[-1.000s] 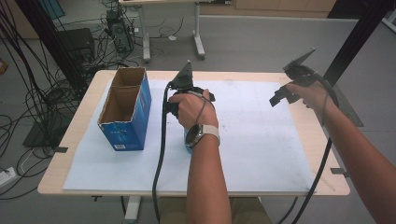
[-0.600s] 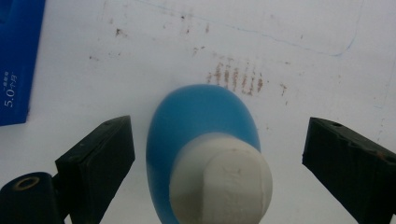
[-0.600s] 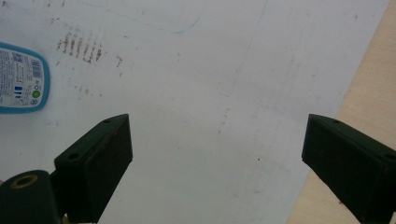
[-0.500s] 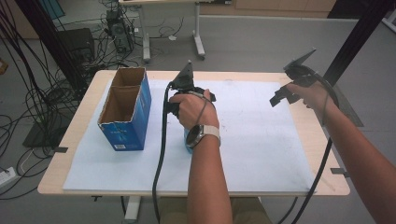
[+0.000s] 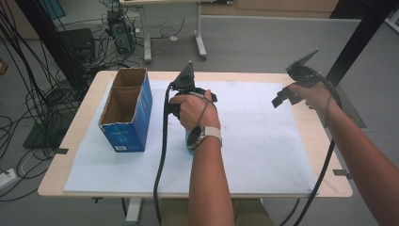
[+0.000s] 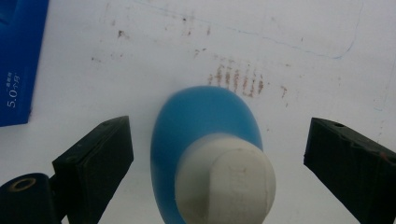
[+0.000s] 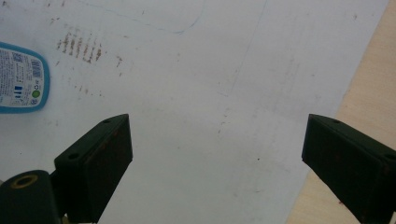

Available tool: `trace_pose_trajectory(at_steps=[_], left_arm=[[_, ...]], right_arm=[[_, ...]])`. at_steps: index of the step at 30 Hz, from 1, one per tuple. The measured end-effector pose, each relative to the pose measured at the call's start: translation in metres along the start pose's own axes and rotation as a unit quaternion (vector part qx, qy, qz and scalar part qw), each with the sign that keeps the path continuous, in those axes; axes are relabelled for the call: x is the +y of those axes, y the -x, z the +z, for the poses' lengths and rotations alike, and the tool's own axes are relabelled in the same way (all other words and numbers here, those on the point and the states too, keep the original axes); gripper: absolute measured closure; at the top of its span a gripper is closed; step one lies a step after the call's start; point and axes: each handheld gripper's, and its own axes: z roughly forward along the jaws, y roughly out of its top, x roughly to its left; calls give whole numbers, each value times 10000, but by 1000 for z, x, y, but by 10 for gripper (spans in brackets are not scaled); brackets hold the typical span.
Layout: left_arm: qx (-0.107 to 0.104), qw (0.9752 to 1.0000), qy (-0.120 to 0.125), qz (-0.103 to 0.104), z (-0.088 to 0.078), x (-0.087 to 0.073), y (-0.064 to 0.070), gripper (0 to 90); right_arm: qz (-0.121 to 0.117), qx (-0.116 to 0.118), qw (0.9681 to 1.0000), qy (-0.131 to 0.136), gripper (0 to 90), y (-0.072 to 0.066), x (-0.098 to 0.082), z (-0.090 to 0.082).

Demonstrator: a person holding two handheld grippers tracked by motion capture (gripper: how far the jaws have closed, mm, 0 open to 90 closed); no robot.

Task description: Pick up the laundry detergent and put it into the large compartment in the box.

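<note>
A blue bottle [image 6: 201,116] with a white cap [image 6: 226,179] sits on the white sheet, cap end toward the left gripper view's camera. My left gripper [image 6: 217,128] is open around it, and both pads stand clear of its sides. In the high view the left gripper [image 5: 190,92] is at the table's middle under the person's hand, and a bit of the bottle [image 5: 189,141] peeks out beside the wrist. My right gripper [image 5: 287,96] hovers open over the sheet's right part with nothing in it [image 7: 217,126]. The bottle's label [image 7: 21,77] shows at the left of the right gripper view.
An open blue carton [image 5: 126,110] stands on the left of the sheet, its side visible in the left gripper view [image 6: 16,60]. The white sheet [image 5: 263,141] covers most of the wooden table [image 5: 324,136]. Cables hang off both grippers toward the front edge.
</note>
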Motion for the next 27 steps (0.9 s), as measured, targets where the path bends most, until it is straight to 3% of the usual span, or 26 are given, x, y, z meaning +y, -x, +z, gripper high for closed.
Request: trace_pose_trajectory(at_steps=[27], left_arm=[[-4, 10000, -22, -26, -1, -1, -1, 89]], right_arm=[[-14, 18, 10000, -6, 86, -1, 0, 0]])
